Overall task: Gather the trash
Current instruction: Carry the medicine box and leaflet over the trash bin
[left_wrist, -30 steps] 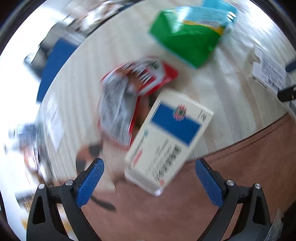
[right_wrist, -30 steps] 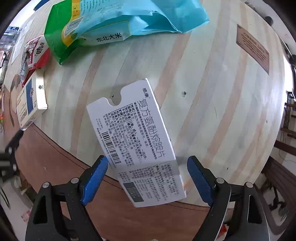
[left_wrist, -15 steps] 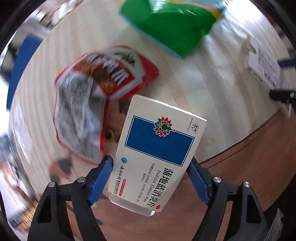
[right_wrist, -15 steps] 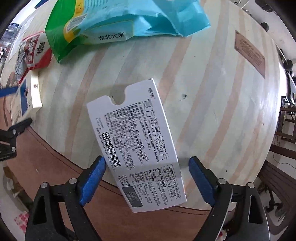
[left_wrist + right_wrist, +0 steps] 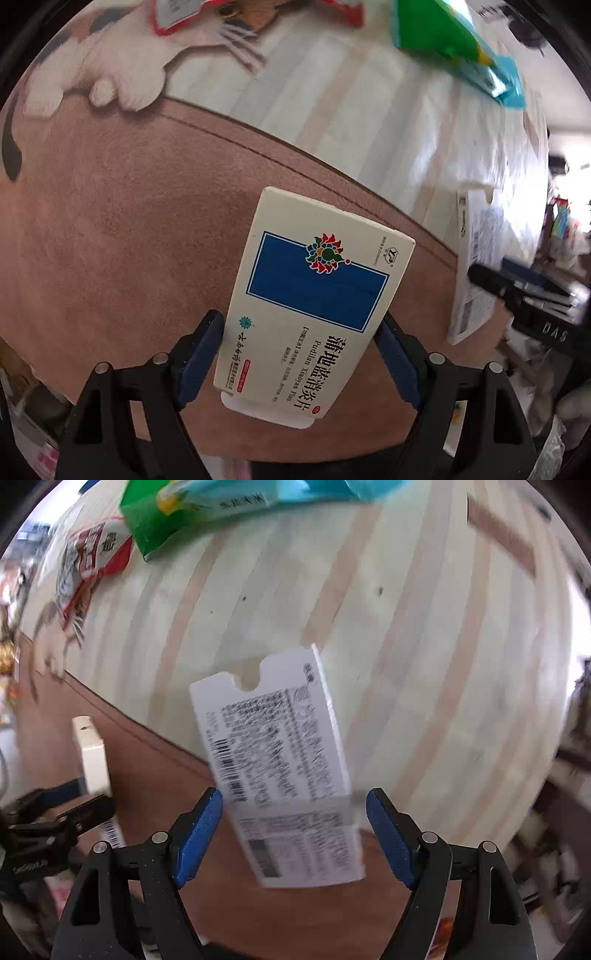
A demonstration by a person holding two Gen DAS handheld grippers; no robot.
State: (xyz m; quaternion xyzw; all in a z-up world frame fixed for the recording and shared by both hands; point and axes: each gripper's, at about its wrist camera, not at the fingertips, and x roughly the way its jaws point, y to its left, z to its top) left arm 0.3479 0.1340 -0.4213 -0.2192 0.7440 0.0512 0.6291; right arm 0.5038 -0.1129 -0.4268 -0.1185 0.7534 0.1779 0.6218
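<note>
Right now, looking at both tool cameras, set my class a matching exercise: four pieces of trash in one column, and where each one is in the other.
Things:
1. Blue-and-cream box
2. White box with barcode
3. Green-and-blue bag
4. Red-and-white wrapper

Places:
A. Lying on the table, beside the green-and-blue bag
B. Between the right tool's blue pads
C. Held by the left tool
D. At the far edge of the striped table

Pairs: 1-C, 2-B, 3-D, 4-A
</note>
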